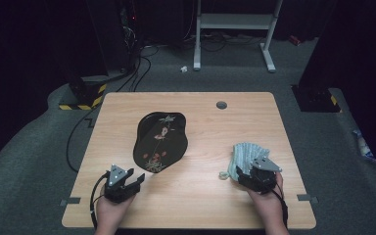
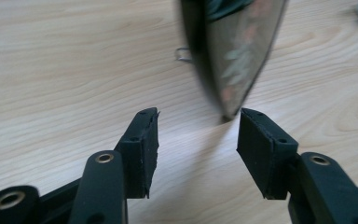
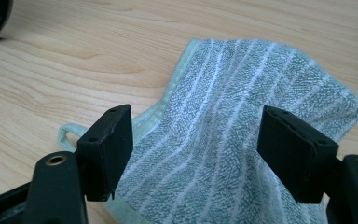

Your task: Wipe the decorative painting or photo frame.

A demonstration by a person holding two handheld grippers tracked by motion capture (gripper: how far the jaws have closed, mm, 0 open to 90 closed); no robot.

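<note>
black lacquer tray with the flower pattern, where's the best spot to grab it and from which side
Probably the narrow near tip of the black lacquered flower-painted tray. It lies flat, its thin raised rim pointing at the open left gripper, so come in low from the person's side and pinch that rim.

High view overlooks table (image 1: pixel 191 196); gripper views skim it.

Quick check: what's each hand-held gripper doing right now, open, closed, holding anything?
Left hand-held gripper: open, holding nothing, the black tray tip just ahead.
Right hand-held gripper: open, over the striped towel, not gripping it.
</note>
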